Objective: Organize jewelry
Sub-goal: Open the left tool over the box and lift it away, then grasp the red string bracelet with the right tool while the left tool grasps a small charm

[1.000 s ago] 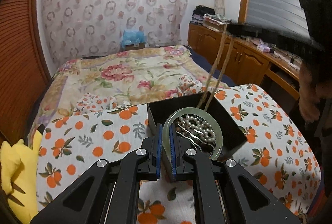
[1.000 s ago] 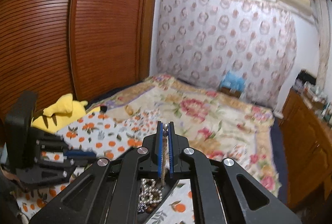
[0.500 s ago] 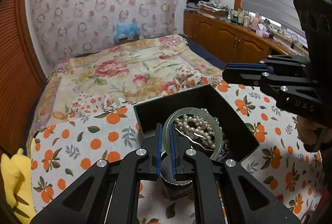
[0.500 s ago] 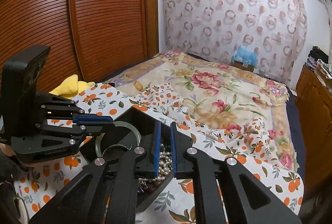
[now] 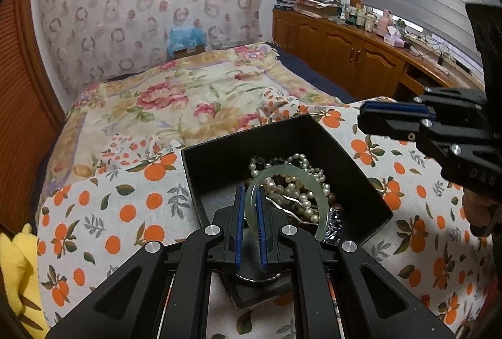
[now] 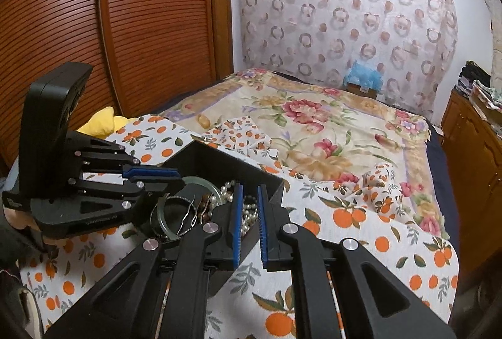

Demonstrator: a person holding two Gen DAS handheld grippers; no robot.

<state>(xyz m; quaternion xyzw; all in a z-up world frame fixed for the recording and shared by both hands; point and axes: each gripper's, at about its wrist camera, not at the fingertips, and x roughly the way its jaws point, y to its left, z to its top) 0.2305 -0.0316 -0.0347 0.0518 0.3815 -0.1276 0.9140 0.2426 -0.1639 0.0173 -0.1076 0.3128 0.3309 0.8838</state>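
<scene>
Pale green bangle [image 5: 293, 182], smooth and translucent, standing on edge over the open black box [image 5: 219, 163], its near arc pinched between the blue-padded fingers [image 5: 240, 213] of the left gripper [image 5: 250, 201], which are closed tight on it. Under and behind it a tangled heap of pearl strands [image 5: 295, 191], cream-white beads of mixed size, with a wavy silver bracelet [image 5: 288, 202] lying across them and some darker beads underneath. In the right wrist view, bangle [image 6: 204, 185] seen as a green arc just past the left gripper [image 6: 157, 176], with a thin metal ring [image 6: 175, 213] and the pearl strands [image 6: 248, 213] inside the box [image 6: 219, 160]. Right gripper [image 6: 250, 207] hovering at the near edge of the box, fingers [image 6: 237, 213] parted by a narrow gap, nothing held between them. Same right gripper [image 5: 376, 118] visible from the left wrist view at the right side, above and apart from the box. Box resting on a white cloth with orange fruit print [image 5: 125, 207], spread over the foot of a bed with a floral quilt [image 5: 175, 100]. Yellow plush toy [image 6: 106, 122] at the left edge of the cloth, wooden slatted wardrobe [image 6: 150, 19] behind it.
</scene>
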